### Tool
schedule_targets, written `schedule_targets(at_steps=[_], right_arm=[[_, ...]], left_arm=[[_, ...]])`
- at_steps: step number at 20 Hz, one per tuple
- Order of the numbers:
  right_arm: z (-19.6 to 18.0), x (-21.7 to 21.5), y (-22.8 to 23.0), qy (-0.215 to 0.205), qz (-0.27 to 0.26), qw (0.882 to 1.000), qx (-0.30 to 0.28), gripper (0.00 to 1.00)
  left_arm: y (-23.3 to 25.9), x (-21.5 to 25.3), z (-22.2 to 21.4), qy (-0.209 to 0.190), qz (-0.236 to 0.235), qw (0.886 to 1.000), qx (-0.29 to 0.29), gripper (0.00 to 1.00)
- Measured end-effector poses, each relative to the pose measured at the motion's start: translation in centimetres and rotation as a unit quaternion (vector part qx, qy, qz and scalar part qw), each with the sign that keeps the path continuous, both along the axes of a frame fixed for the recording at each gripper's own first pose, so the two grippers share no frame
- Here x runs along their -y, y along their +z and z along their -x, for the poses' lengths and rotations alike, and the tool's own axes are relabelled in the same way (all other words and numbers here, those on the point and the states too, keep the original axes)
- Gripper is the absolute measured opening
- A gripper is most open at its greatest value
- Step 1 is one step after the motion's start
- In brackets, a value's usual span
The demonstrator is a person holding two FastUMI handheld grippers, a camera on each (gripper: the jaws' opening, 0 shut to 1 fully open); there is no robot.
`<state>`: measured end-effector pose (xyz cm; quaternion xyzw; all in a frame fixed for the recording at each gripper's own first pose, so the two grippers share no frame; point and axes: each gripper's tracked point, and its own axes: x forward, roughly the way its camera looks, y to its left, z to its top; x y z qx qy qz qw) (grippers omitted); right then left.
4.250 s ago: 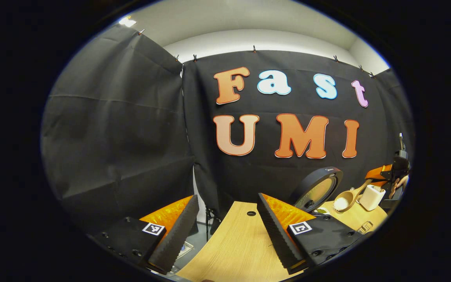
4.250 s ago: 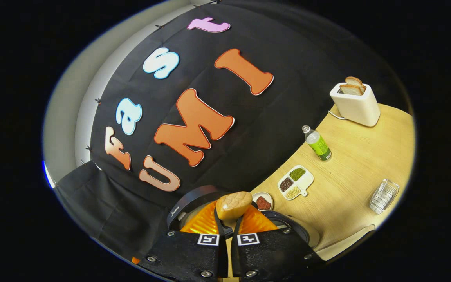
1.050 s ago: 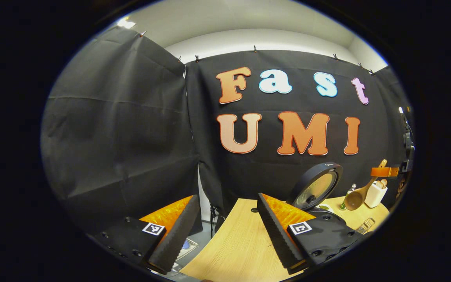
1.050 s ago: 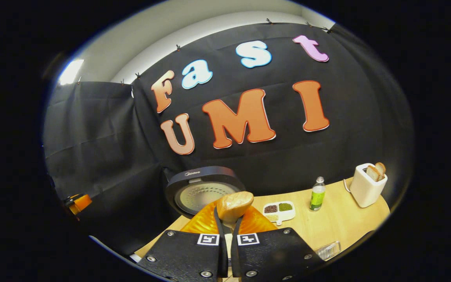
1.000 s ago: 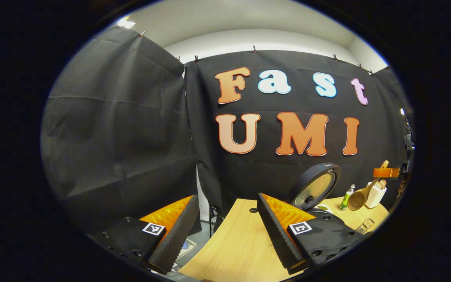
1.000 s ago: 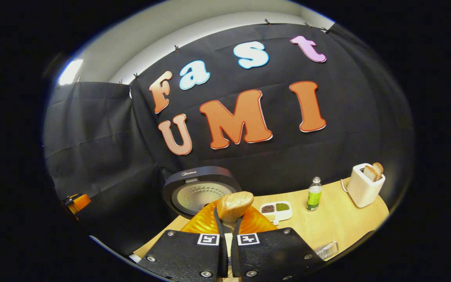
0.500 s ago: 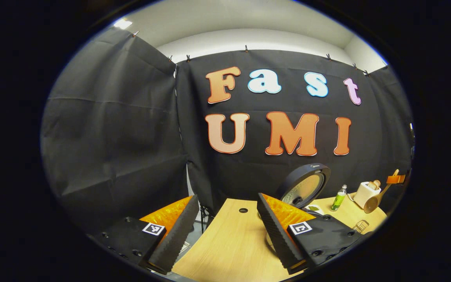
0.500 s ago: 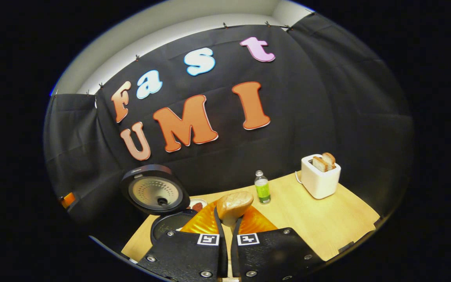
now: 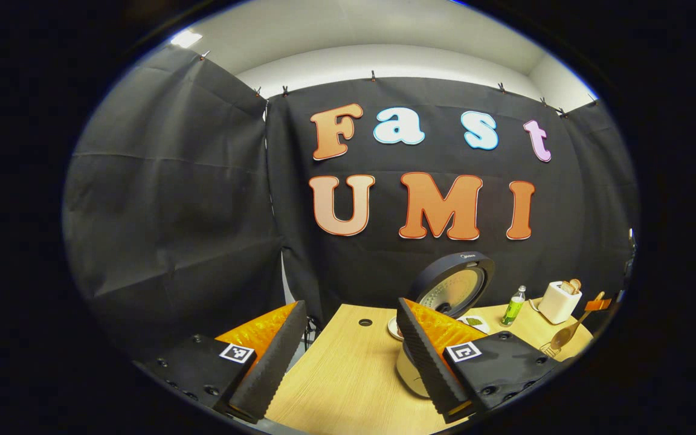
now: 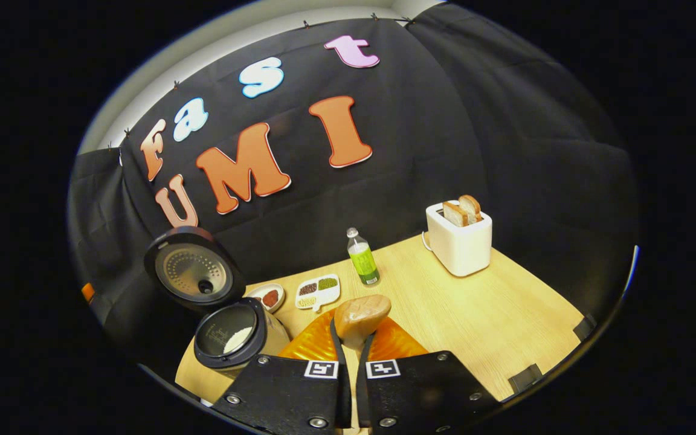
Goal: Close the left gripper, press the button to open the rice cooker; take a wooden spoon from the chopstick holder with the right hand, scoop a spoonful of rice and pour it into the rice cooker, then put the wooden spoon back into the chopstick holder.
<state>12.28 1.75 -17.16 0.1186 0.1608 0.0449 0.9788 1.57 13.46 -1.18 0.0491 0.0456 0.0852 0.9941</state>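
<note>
Swinging rightward since the earlier frames, the right gripper (image 10: 351,347) is carrying the wooden spoon (image 10: 361,316) away from the rice cooker (image 10: 230,335), whose lid is standing open with white rice lying inside. Both fingers are clamping the spoon's handle, bowl projecting forward. The left gripper (image 9: 348,353) is hanging with jaws spread wide, gripping nothing, over the near table (image 9: 348,374). Judged light, stiff and smooth, the spoon is best held mid-handle. A toaster (image 10: 460,241) is standing far right.

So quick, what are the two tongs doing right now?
Left tongs: open, holding nothing.
Right tongs: closed on the wooden spoon.
</note>
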Motion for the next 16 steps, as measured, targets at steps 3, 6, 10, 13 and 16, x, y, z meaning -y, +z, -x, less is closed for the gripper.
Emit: schedule_targets(at_steps=[3,6,10,13,16], right_arm=[[-0.7,0.4,-2.8,0.006,0.002,1.0,-0.026,0.03],[-1.7,1.1,-5.0,0.007,-0.006,0.999,-0.051,0.03],[-2.5,0.9,-7.8,0.023,-0.02,0.996,-0.08,0.06],[-3.2,1.3,-8.1,0.025,-0.042,0.995,-0.083,0.11],[-3.2,2.0,-8.4,0.013,-0.039,0.995,-0.086,0.21]], left_arm=[[-0.1,0.6,0.7,0.011,-0.003,1.0,-0.002,1.0],[-0.1,1.1,1.2,0.023,-0.008,1.0,-0.005,0.99],[-0.1,1.7,1.8,0.035,-0.011,0.999,-0.01,0.99],[-0.1,2.3,1.8,0.042,-0.008,0.999,-0.01,0.99],[-0.2,3.4,1.4,0.04,-0.007,0.999,-0.014,1.0]])
